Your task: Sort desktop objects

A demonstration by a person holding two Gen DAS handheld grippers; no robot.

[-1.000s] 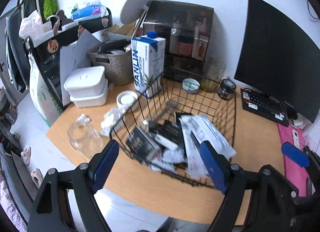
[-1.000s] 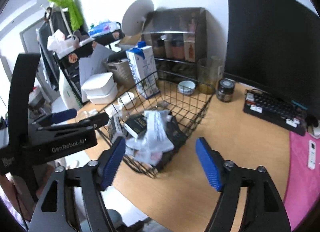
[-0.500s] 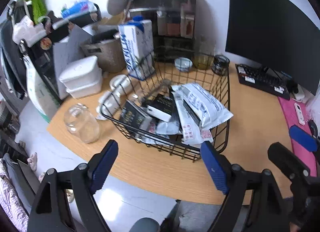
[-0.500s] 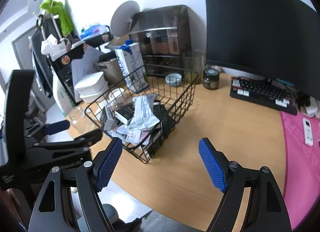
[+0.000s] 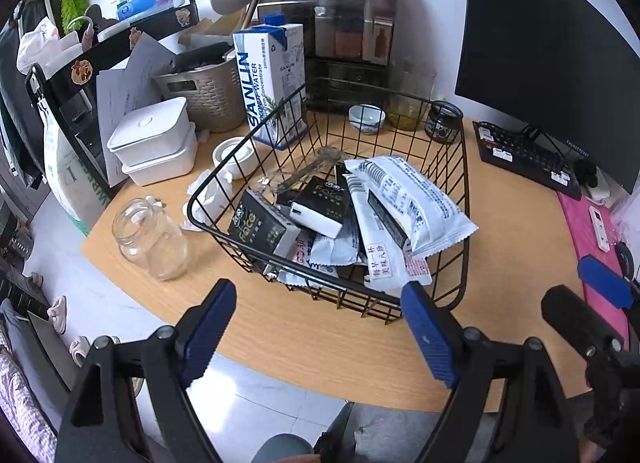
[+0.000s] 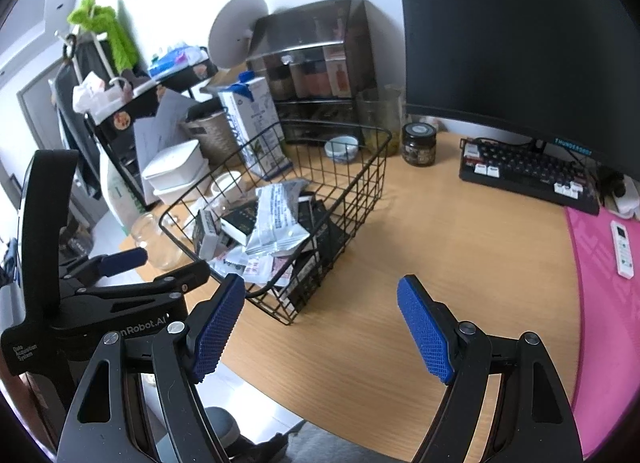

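Note:
A black wire basket [image 5: 460,191] [image 6: 360,183] stands on the wooden desk [image 5: 304,339], filled with white snack packets [image 5: 404,199], black boxes [image 5: 256,223] and a clear plastic piece. My left gripper [image 5: 320,327] hovers open over the desk's front edge, just short of the basket, with nothing between its blue pads. Open and holding nothing, my right gripper [image 6: 320,323] hangs to the basket's right front, above bare desk. The left gripper's body shows at the lower left in the right wrist view.
An empty glass jar [image 5: 150,239] stands left of the basket. Behind it are white lidded boxes [image 5: 154,139], a milk carton [image 5: 272,75], a woven bin [image 5: 208,87], a small bowl [image 5: 366,117] and a dark jar [image 6: 418,143]. A keyboard [image 6: 528,175], monitor and pink mat [image 6: 608,303] lie right.
Both grippers have pulled back and risen from the basket, so it looks smaller and more bare desk shows in front. Both stay open. The basket's contents have not moved.

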